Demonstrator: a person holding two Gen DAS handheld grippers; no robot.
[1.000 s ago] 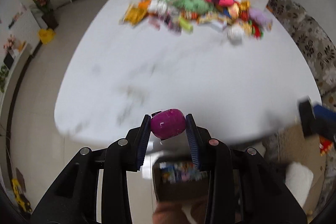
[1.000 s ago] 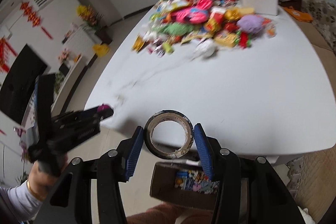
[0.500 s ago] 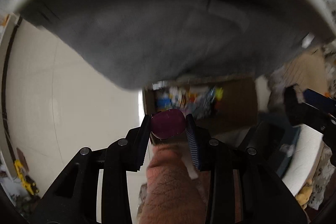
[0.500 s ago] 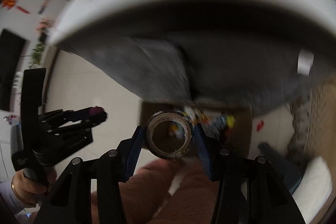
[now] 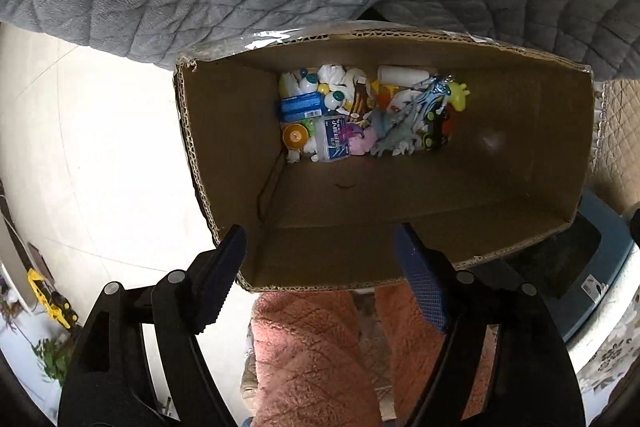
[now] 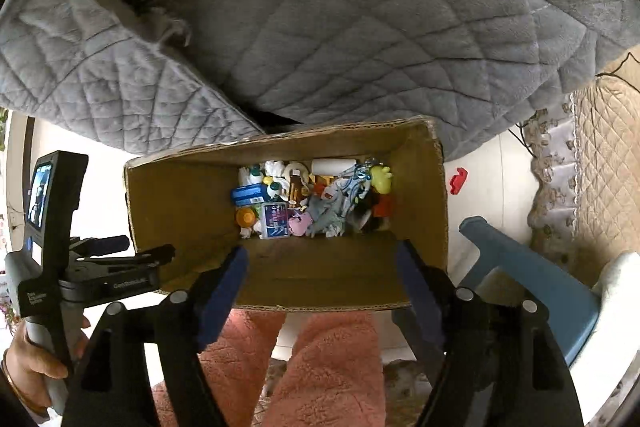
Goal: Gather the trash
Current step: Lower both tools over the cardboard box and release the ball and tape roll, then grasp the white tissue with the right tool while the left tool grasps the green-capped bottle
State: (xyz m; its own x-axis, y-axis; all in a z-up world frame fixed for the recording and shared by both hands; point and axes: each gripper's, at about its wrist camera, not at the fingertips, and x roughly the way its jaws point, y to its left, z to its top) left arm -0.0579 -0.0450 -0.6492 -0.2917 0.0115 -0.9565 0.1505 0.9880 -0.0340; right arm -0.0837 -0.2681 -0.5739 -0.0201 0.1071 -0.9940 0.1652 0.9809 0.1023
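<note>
The left gripper (image 5: 320,267) is pointing down over the open cardboard box (image 5: 224,163), its jaws spreading wide with nothing between them; its fingers (image 5: 224,267) are hanging just above the box's near rim. Beyond the fingertips, deep at the bottom of the box, a heap of trash (image 5: 368,119) is lying: a blue packet, white tissues, an orange cap, a pink lump and a yellow toy among it. Whether the pieces just let go are in that heap I cannot tell.

The right gripper (image 6: 322,267) is likewise aiming into the same box (image 6: 436,195), jaws opening and empty, the pile (image 6: 312,199) showing just past and between its fingertips (image 6: 228,275). To the left of those fingers, the other gripper is visible at the box's left wall, held in a hand (image 6: 28,355).

By my reading, this drop is being finished: both tools are emptying and the box is already holding a fair load. How much trash is waiting elsewhere is not showing here, so what remains cannot be judged.
</note>
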